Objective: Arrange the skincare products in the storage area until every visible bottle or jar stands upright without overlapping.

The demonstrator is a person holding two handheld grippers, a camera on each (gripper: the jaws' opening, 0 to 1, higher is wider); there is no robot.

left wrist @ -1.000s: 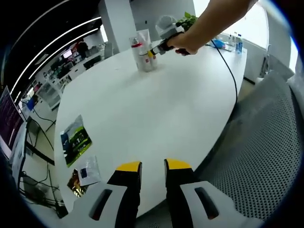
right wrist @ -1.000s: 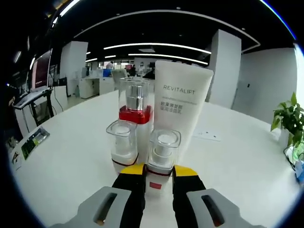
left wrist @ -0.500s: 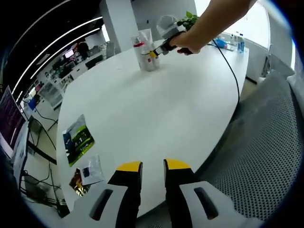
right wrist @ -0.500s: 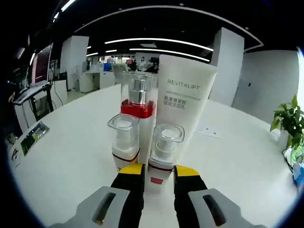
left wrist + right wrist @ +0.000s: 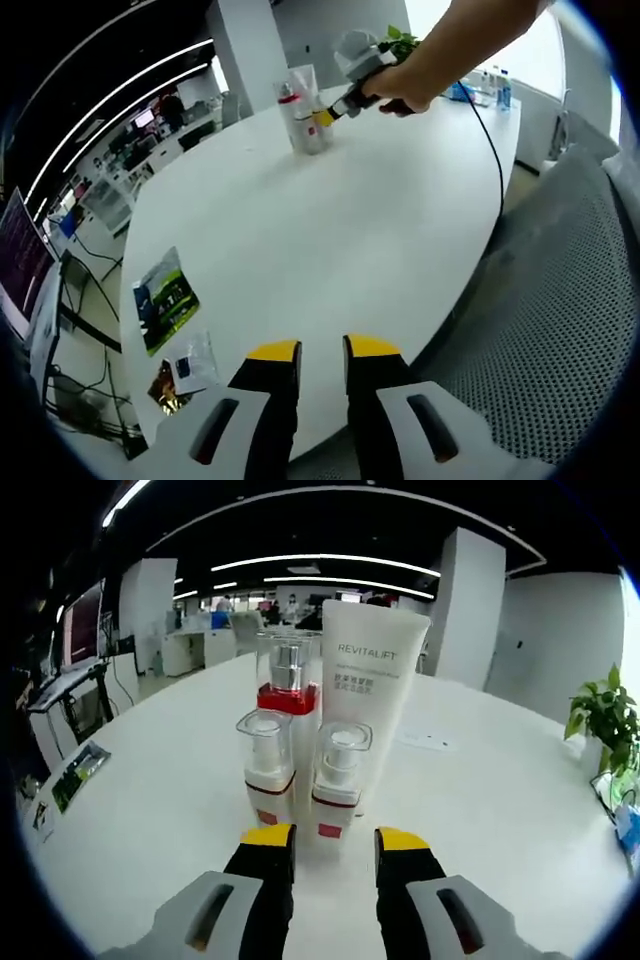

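Observation:
In the right gripper view, a white REVITALIFT tube [image 5: 370,680], a tall clear bottle with a red band [image 5: 288,695] and two small clear-capped pump bottles [image 5: 268,770] [image 5: 337,775] stand upright in a tight group on the white table [image 5: 150,810]. My right gripper [image 5: 335,838] is open just short of the right-hand small bottle, touching nothing. In the left gripper view, the same group [image 5: 303,110] stands far off, with a hand holding the right gripper [image 5: 345,95] beside it. My left gripper [image 5: 322,349] hovers over the table's near edge, jaws slightly apart with nothing between them.
Printed leaflets [image 5: 165,300] and a small packet [image 5: 185,365] lie near the table's left edge. A black cable [image 5: 490,150] runs across the far right of the table. A grey mesh chair [image 5: 560,300] stands to the right. A potted plant [image 5: 600,715] sits at the right.
My right gripper has opened, let go of the right-hand small bottle and drawn back a little. That bottle now stands beside the other small one. The left gripper has stayed put.

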